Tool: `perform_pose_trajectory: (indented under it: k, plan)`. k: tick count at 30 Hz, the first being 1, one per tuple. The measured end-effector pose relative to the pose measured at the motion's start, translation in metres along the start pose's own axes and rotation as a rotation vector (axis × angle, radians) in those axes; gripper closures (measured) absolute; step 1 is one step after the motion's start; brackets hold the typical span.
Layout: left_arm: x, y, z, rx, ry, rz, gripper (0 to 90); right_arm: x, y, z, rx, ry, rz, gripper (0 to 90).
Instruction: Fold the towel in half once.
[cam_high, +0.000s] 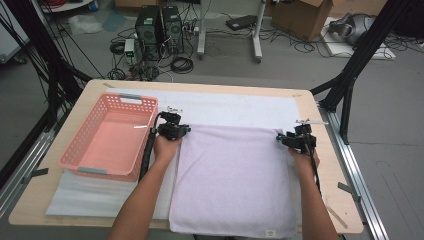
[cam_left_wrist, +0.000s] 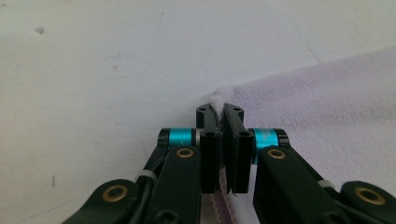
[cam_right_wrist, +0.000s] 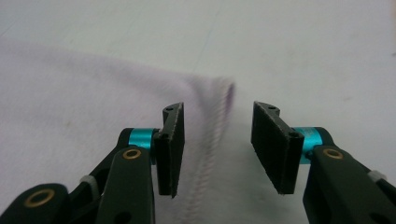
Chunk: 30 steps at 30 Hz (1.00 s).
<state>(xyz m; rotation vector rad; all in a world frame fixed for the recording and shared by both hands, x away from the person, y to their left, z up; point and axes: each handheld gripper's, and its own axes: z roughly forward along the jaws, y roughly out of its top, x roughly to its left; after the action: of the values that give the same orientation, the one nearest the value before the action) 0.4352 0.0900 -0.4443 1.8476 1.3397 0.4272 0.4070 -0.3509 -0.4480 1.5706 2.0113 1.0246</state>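
Black jaws of the left gripper are seen pressed together on the far left corner of the lilac towel, a pinch of its hem being clamped between the pads. In the right gripper view, the right gripper is held with its jaws spread apart, the towel's far right corner and its stitched hem lying between them without being touched by either pad.

From above, the left gripper and the right gripper are seen at the two far corners of the towel, each carried by a hand whose forearm enters from the near edge of the tabletop. The towel is spread flat over the middle and near part of the tabletop, its near hem reaching the near edge. It rests on a white sheet, which is laid over most of the wooden tabletop. A pink plastic basket is placed on the left side of the tabletop, just beside the left gripper and apart from the towel.
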Motion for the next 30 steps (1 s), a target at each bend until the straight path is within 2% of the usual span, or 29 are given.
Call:
perform_pose_trajectory:
  k: [1,2,3,5,6,7,9,11,13,15,16,17,18,19,22,26,28,30]
  plan:
    - [0.0,-0.001,-0.001,-0.013,0.007,0.007,85.7,0.003,-0.001,0.0,-0.008,-0.019,-0.023,59.7]
    - [0.001,-0.001,-0.001,-0.018,0.011,0.005,85.9,0.005,-0.001,0.001,-0.006,-0.004,-0.039,74.4]
    - [0.001,0.0,-0.002,-0.026,0.016,-0.001,86.0,0.005,0.0,0.001,0.0,0.039,-0.049,85.8]
    - [0.002,0.002,-0.005,-0.061,0.023,-0.013,86.1,0.011,0.003,0.002,0.007,0.0,-0.088,87.4]
    - [0.002,0.002,-0.005,-0.061,0.023,-0.013,86.2,0.012,0.004,0.003,0.001,-0.007,-0.091,87.7]
    - [0.001,0.007,-0.009,-0.116,0.023,-0.023,86.3,0.011,0.005,0.002,-0.029,-0.015,-0.081,87.8]
    - [0.0,0.011,-0.011,-0.146,0.031,-0.017,86.3,0.008,0.007,0.0,-0.078,-0.012,-0.046,87.8]
    - [0.001,0.013,-0.012,-0.186,0.035,-0.021,86.3,0.007,0.009,-0.001,-0.108,-0.022,-0.047,87.8]
    - [0.003,0.014,-0.011,-0.206,0.039,-0.037,86.2,0.007,0.012,-0.002,-0.144,-0.025,-0.056,87.7]
    - [0.005,0.012,-0.008,-0.198,0.043,-0.045,85.8,0.009,0.016,-0.002,-0.177,-0.032,-0.061,87.5]
    - [0.006,0.011,-0.006,-0.188,0.041,-0.043,84.5,0.01,0.017,-0.001,-0.177,-0.038,-0.063,87.2]
    - [0.006,0.009,-0.005,-0.176,0.043,-0.042,79.1,0.011,0.017,0.001,-0.171,-0.051,-0.075,85.7]
    - [0.007,0.009,-0.004,-0.169,0.029,-0.052,68.3,0.011,0.017,0.003,-0.164,-0.065,-0.079,79.0]
    - [0.007,0.008,-0.005,-0.158,0.013,-0.048,62.4,0.011,0.015,0.004,-0.156,-0.069,-0.054,68.4]
    - [0.004,0.007,-0.007,-0.133,-0.021,-0.033,52.1,0.006,0.013,0.003,-0.117,-0.042,-0.017,62.3]
    - [-0.006,0.007,-0.013,-0.118,-0.07,0.015,50.5,0.007,0.009,-0.008,-0.117,-0.018,-0.033,60.2]
    - [-0.011,0.004,-0.017,-0.145,-0.081,0.024,50.7,0.008,0.008,-0.014,-0.117,-0.005,-0.047,60.2]
    - [-0.015,-0.001,-0.021,-0.142,-0.104,0.034,51.4,0.012,0.004,-0.024,-0.118,0.004,-0.069,60.6]
